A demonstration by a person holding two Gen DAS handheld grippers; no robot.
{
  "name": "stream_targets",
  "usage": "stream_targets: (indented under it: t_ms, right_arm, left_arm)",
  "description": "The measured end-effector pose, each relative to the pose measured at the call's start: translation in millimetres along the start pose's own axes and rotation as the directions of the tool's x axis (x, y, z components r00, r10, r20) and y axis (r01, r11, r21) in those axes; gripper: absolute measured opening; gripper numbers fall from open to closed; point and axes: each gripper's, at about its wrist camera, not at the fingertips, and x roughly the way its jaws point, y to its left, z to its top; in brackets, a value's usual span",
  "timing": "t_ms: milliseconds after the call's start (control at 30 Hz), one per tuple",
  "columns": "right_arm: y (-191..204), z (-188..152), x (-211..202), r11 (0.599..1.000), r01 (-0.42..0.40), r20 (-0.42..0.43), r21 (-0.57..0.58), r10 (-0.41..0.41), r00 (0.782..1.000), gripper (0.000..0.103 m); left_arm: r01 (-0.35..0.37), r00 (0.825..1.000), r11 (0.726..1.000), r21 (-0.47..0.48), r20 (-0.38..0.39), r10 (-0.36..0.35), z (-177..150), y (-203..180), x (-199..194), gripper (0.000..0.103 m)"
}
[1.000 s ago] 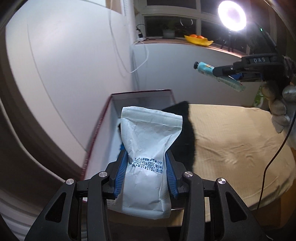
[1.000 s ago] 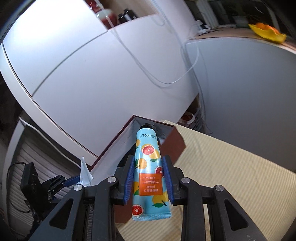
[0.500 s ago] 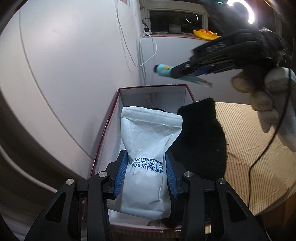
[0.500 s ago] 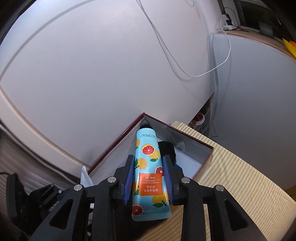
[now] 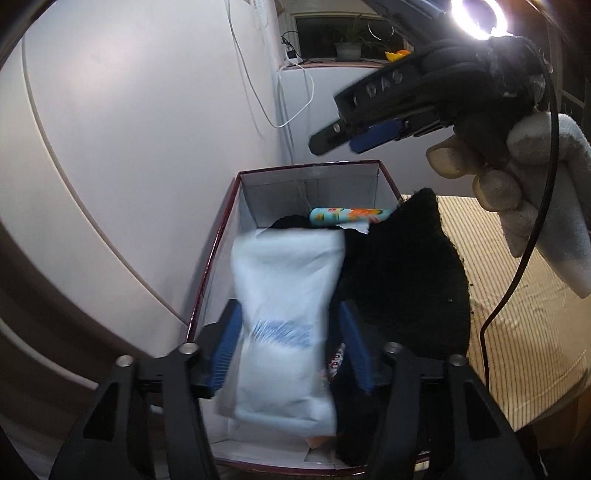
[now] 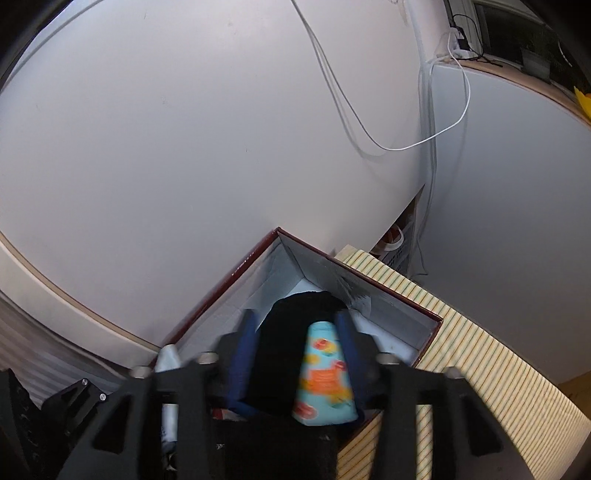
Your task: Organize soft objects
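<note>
White walls behind; striped tan cloth (image 5: 517, 314) under maroon-rimmed white cardboard box (image 5: 310, 181). Left gripper (image 5: 291, 343) spread, jaws just widened, blurred white paper pouch (image 5: 284, 295) loose between them inside box. Right gripper (image 6: 295, 347) likewise just widened, fruit-printed blue tube (image 6: 325, 376) released, lying on black fabric (image 5: 402, 284) at box's far end.

- A ring light (image 5: 479, 16) glares white at the far right, blowing out its own centre.
- The room is dim; the white wall (image 6: 184, 129) is evenly lit.
- The white pouch (image 5: 284, 317) and tube (image 6: 325, 376) are motion-blurred.
- Fisheye bending and dark corners frame both views.
</note>
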Motion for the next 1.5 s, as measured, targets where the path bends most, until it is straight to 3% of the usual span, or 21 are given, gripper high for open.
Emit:
stream_targets:
  t_ms: [800,1067,1267,1500]
  right_arm:
    - [-4.7,-22.8,-41.9,1.000,0.011,0.037,0.004,-0.011,0.999,0.063]
    - [-4.0,-61.9,-73.5,1.000,0.010,0.095,0.007,-0.011,0.995,0.065]
    - [-2.3,-101.1,-108.7,1.000,0.016,0.183,0.022,-0.019,0.983,0.073]
    - [-1.3,-142.8,-145.4,0.998,0.058,0.268,0.034,-0.065,0.961,0.076]
  left_arm:
    - [-0.001,1.000,0.999,-0.053,0.023,0.002,-6.1,-2.3,-21.0,0.062]
    - [0.009,0.999,0.994,-0.108,0.040,-0.004,-21.6,-7.8,-36.5,0.062]
    - [0.003,0.998,0.987,-0.159,0.068,0.008,-33.4,-11.6,-52.4,0.062]
    - [-0.014,0.987,0.973,-0.232,0.154,0.051,-49.5,-25.2,-80.9,0.062]
